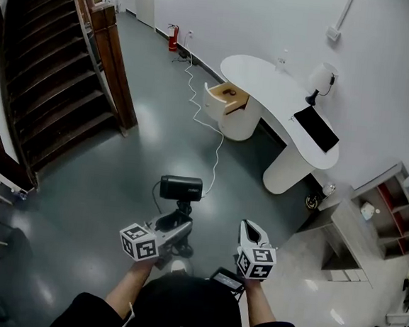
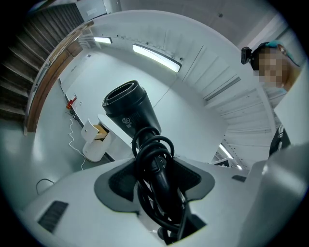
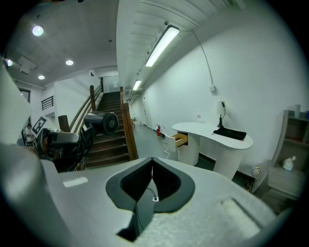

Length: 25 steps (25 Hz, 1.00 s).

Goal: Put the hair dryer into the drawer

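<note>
left gripper (image 2: 157, 181): fingers (image 2: 115, 184) clamped on the handle of the dryer (image 2: 128, 110), cord coiled round it, barrel up.
right gripper (image 3: 152, 185): fingers pressed together, nothing between them.
step: carrying; the dryer is well short of the drawer (image 1: 230, 96).
next: walk to the far worktop (image 1: 268, 83) and lower the dryer into the open drawer.
room: glossy grey floor (image 1: 103, 179), stairs (image 1: 47, 88) on the left, white cable (image 1: 217, 142) trailing across the path.

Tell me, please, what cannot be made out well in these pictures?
Inside of the open drawer: head view, too far and small.
Lower handle of the hair dryer: left gripper view, hidden by its wound cord and the left tool.
The dark flat thing on the desk: head view, too small to name.
</note>
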{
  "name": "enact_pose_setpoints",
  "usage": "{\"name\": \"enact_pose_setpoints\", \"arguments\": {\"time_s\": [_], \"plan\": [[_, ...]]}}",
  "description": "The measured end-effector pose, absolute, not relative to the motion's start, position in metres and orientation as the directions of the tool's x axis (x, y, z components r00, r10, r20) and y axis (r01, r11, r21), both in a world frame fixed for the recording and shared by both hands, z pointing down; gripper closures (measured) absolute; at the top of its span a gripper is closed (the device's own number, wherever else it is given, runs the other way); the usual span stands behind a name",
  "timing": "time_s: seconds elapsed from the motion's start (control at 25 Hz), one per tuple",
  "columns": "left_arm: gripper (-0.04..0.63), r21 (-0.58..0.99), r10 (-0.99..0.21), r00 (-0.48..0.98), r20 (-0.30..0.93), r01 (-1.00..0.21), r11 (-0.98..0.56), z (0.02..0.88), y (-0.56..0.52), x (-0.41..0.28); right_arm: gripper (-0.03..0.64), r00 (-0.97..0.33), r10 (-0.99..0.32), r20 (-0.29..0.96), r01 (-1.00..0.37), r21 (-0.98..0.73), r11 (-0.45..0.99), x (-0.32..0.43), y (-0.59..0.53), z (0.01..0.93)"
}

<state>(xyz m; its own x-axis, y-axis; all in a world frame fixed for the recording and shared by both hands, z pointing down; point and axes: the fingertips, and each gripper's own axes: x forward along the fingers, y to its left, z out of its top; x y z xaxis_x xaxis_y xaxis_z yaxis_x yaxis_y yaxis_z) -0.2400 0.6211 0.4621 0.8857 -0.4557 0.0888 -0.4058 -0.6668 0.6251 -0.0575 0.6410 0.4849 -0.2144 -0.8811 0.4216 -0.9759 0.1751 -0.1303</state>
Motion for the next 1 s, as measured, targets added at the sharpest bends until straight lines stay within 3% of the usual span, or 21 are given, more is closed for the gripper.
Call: {"name": "enact_pose_setpoints", "arguments": {"time_s": [1.0], "plan": [[0.364,0.635,-0.417,0.905,0.088,-0.374,-0.676,0.469,0.565,-0.231,0.612,-0.181,-0.882,0.435,-0.982,-0.124,0.140,-0.050,0.598,0.488]]}}
